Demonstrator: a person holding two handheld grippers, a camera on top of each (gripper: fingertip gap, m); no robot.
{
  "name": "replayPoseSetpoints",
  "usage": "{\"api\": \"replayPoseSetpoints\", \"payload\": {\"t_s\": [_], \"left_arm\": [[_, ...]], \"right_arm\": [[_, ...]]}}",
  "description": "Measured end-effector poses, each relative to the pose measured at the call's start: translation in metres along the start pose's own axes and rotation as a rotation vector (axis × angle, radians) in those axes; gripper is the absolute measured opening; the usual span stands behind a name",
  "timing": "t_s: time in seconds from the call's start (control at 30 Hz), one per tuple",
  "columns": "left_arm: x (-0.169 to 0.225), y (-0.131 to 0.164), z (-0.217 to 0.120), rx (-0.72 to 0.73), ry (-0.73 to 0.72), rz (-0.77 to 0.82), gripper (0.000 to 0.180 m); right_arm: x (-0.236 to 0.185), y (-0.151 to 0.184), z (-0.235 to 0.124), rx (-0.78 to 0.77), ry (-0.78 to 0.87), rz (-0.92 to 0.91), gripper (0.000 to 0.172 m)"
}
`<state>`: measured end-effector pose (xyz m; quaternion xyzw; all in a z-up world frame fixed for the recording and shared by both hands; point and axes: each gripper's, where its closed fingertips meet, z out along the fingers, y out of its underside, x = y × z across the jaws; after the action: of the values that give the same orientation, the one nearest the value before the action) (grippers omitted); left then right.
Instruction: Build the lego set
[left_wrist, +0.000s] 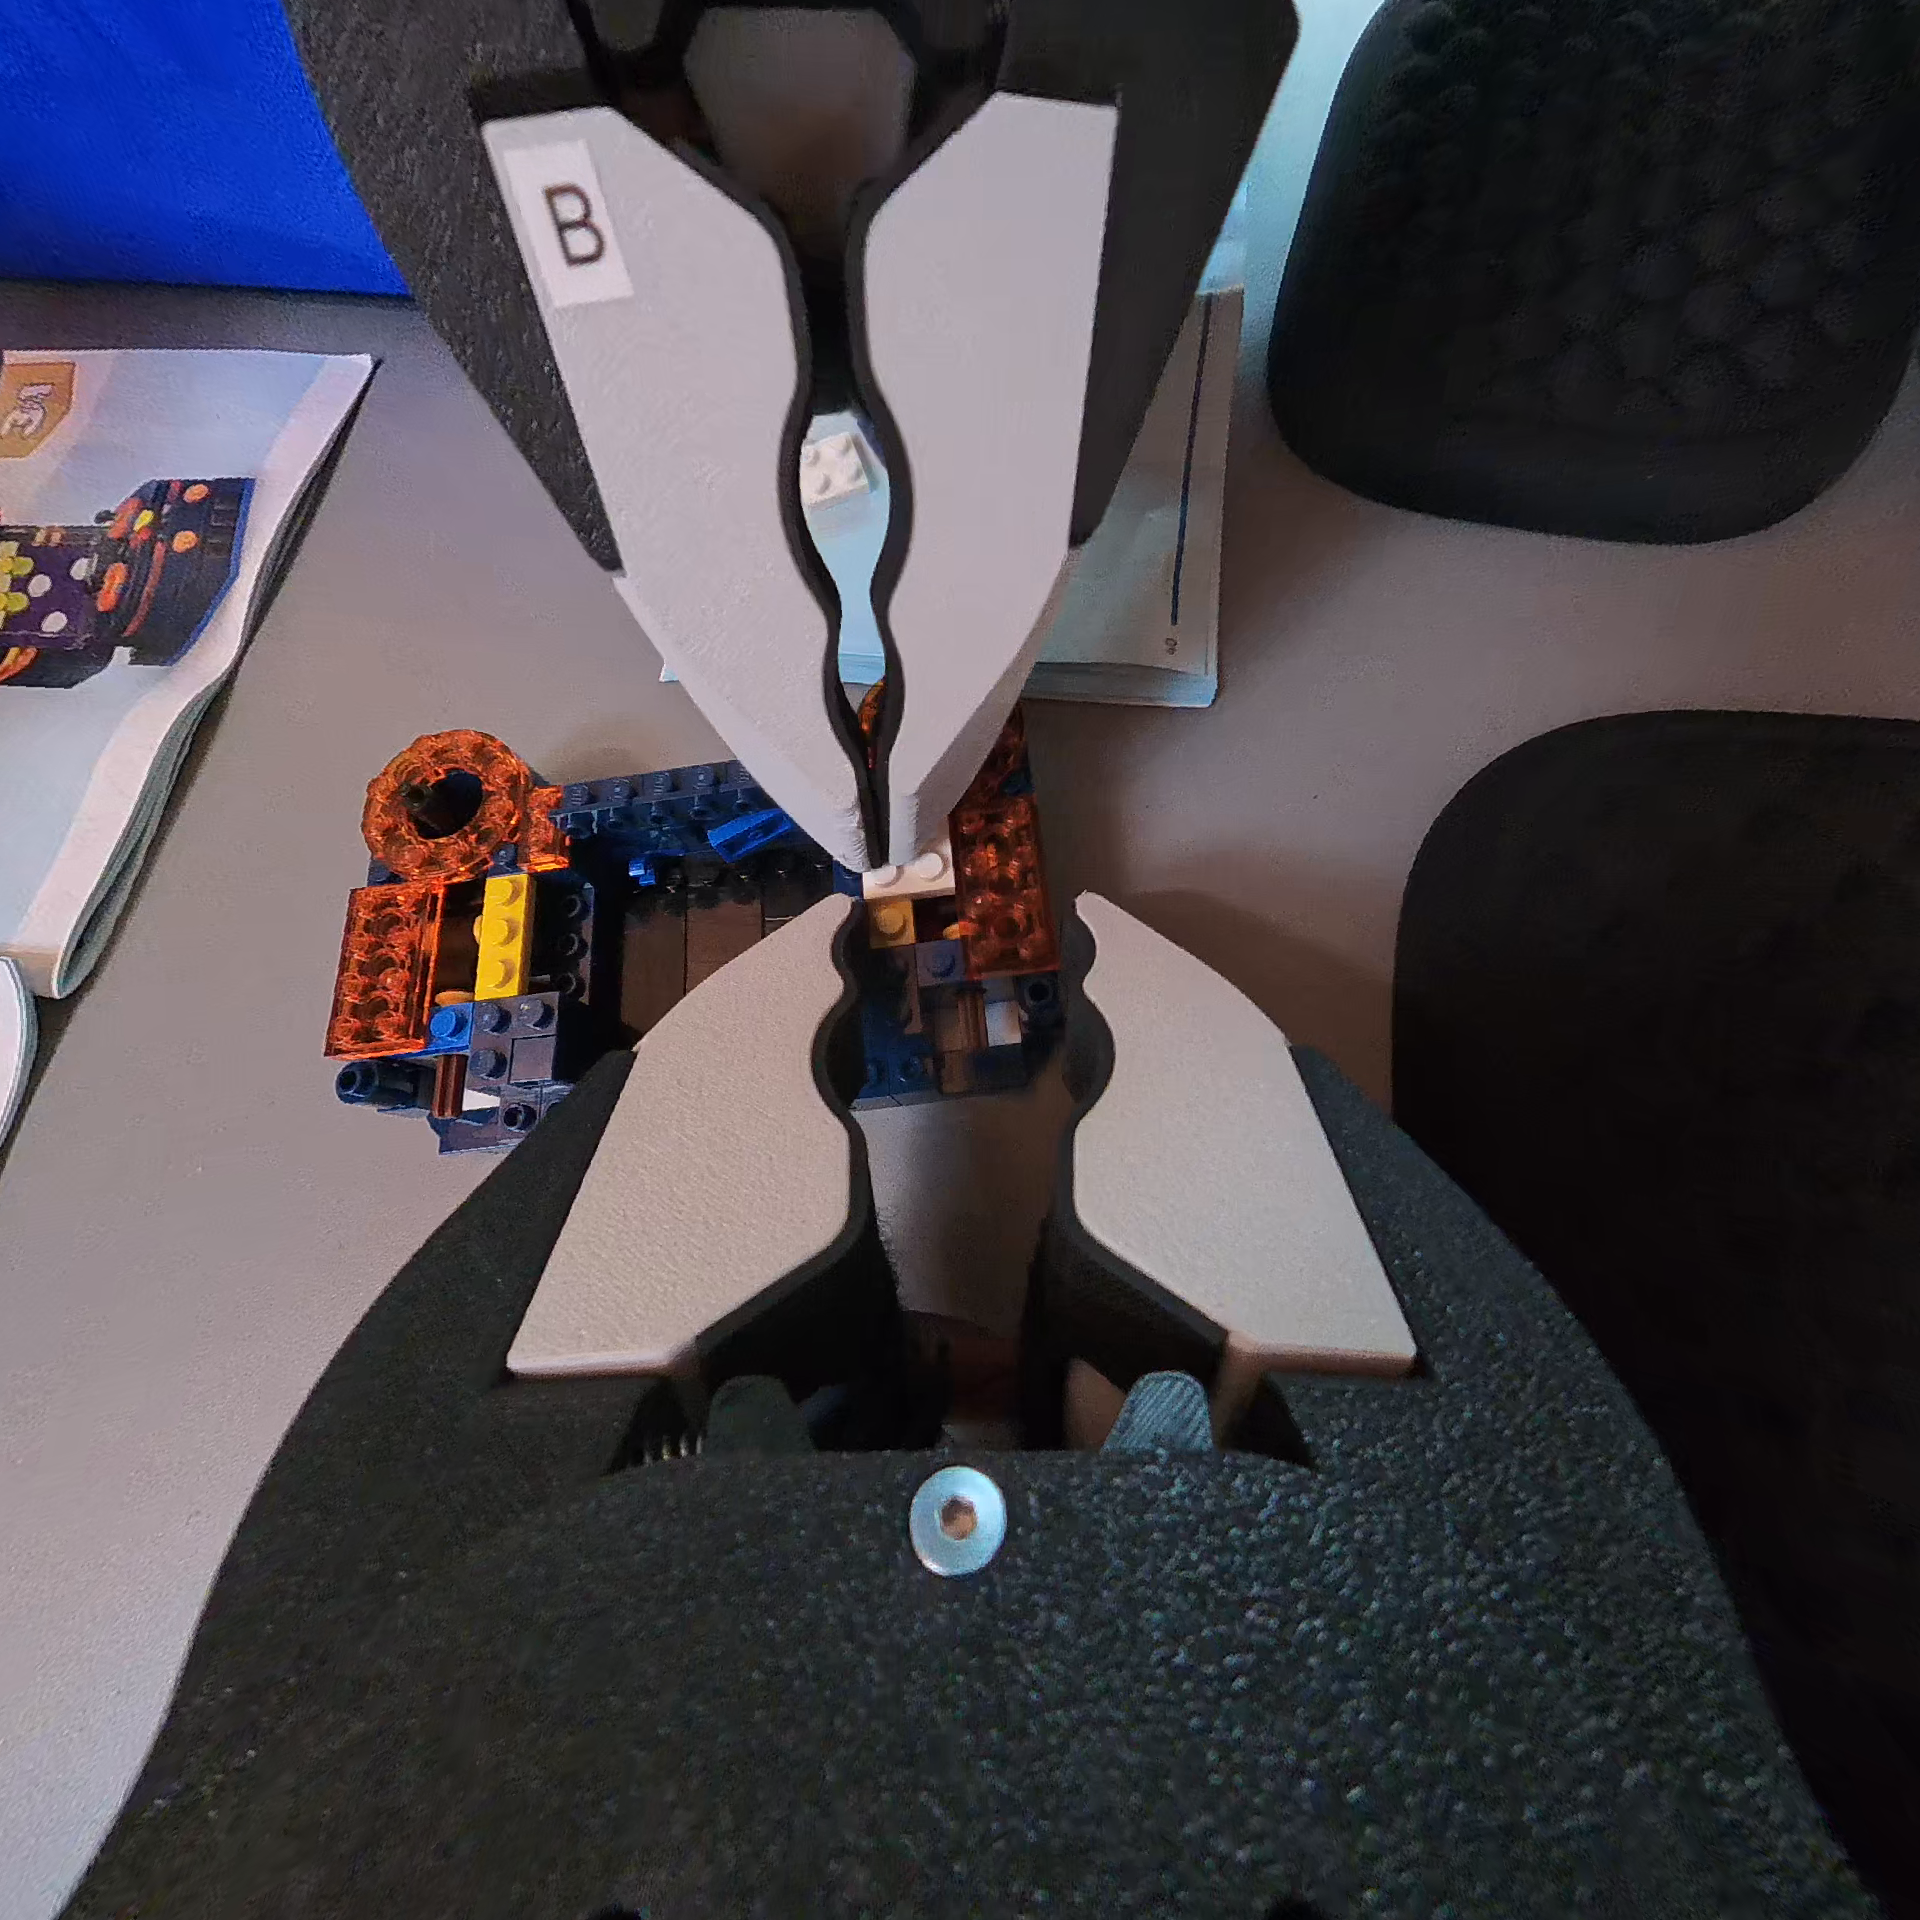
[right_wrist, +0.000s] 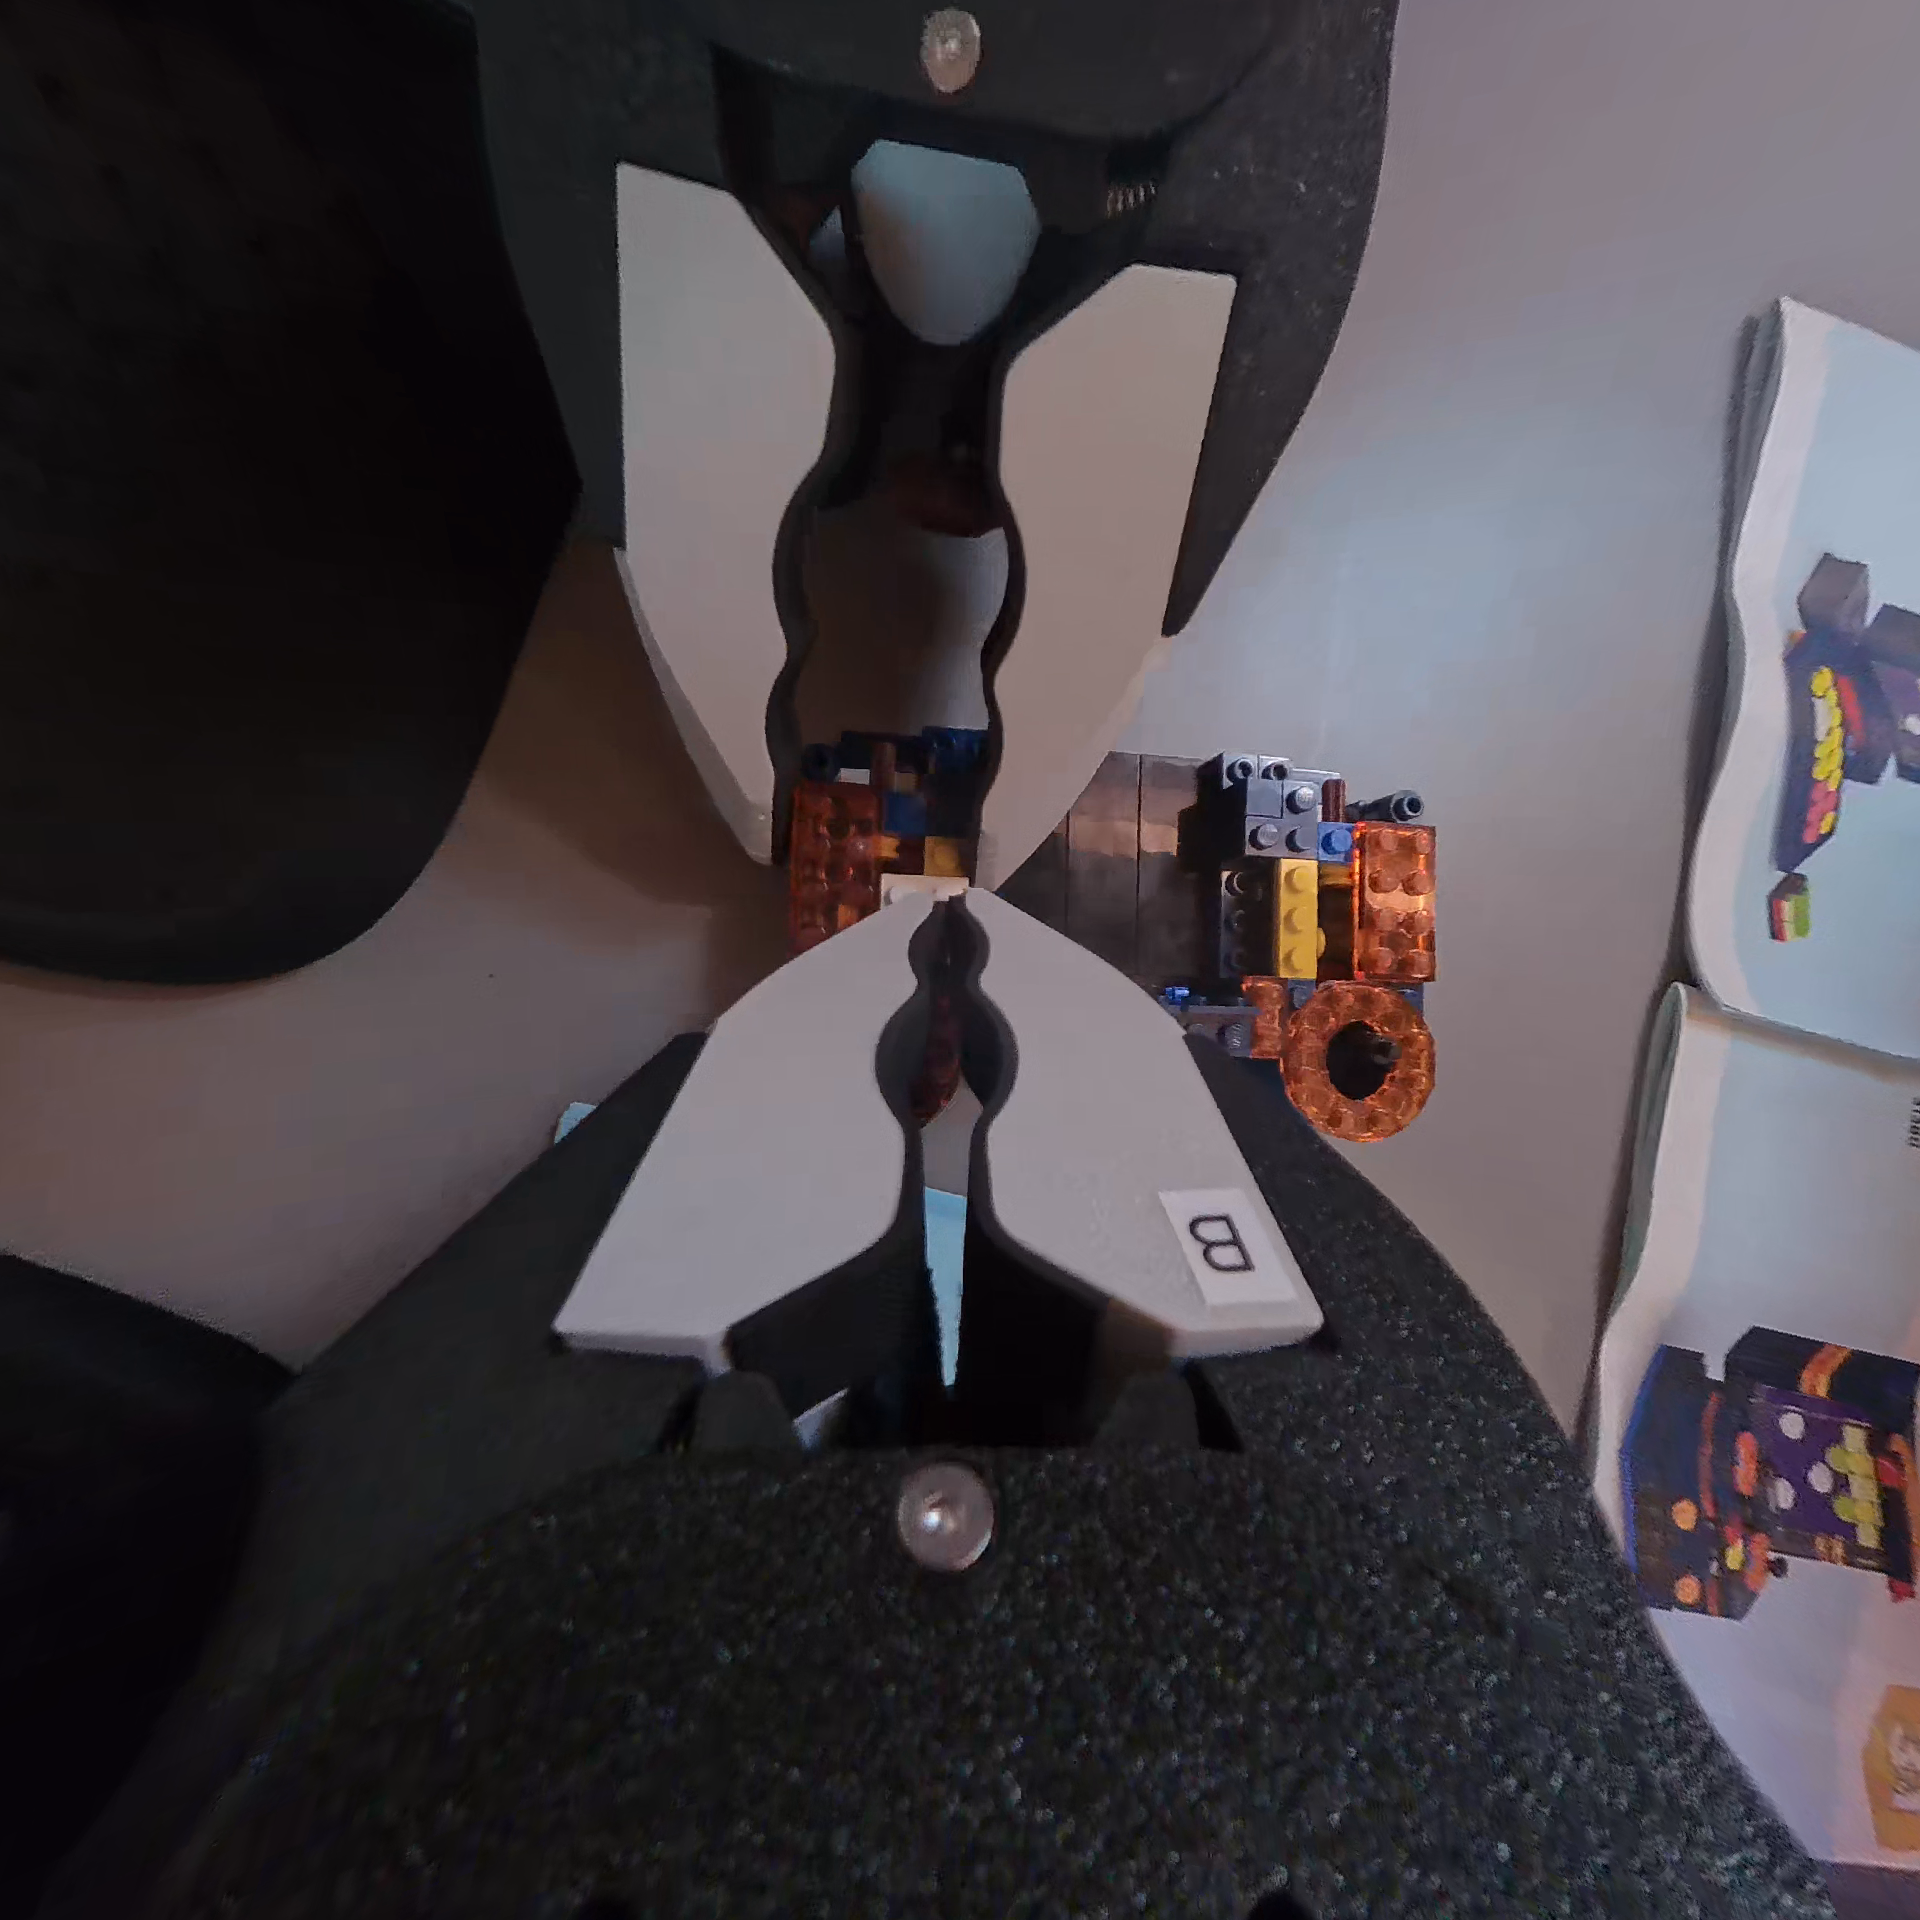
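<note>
Gripping, left gripper (left_wrist: 961, 914): its two fingers straddle the nearest end of a brick model (left_wrist: 665, 935) on the grey table (left_wrist: 312, 1195). The pads sit against both sides of that end, so it looks clamped.
Between the left fingers: dark blue and yellow bricks, with a clear orange brick (left_wrist: 1003, 883) against the right-hand finger.
Just ahead of the left fingertips: a small white plate (left_wrist: 920, 878) on top of the model.
Right gripper (left_wrist: 883, 847): comes in from the far side, facing the left one. Its fingers are closed together with nothing visible between the tips, which touch the white plate.
Left of both grippers: the rest of the model, with a yellow brick (left_wrist: 504, 930) and a clear orange ring (left_wrist: 447, 800) at its far end.
Farther left: a picture booklet (left_wrist: 156, 623), well apart.
Beyond the right gripper: an open booklet (left_wrist: 1143, 623) with a loose white brick (left_wrist: 836, 468) on it.
Right: black cushions (left_wrist: 1610, 260).
</note>
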<state>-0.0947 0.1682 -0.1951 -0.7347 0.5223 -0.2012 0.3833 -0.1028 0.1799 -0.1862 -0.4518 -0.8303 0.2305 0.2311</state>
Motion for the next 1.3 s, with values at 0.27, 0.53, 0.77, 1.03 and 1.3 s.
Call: {"api": "replayPoseSetpoints", "payload": {"t_s": [0.27,0.53,0.77,1.03,1.3], "left_arm": [[0.0,0.0,0.0,0.003,0.004,-0.009,0.034],[0.0,0.0,0.0,0.005,0.005,-0.013,0.034],[0.0,-0.001,0.001,0.004,0.001,-0.007,0.034],[0.003,-0.001,0.001,-0.012,0.015,-0.004,0.039],[-0.002,-0.025,-0.017,0.173,0.026,-0.075,0.048]], "right_arm": [[0.0,0.0,0.0,-0.025,0.101,-0.047,0.0],[0.0,0.0,0.001,-0.016,0.106,-0.018,0.001],[0.027,-0.028,-0.066,0.35,0.199,0.099,0.0],[-0.005,0.089,-0.179,0.124,0.325,0.444,0.027],[-0.045,0.096,-0.114,0.092,0.082,0.48,0.019]]}}
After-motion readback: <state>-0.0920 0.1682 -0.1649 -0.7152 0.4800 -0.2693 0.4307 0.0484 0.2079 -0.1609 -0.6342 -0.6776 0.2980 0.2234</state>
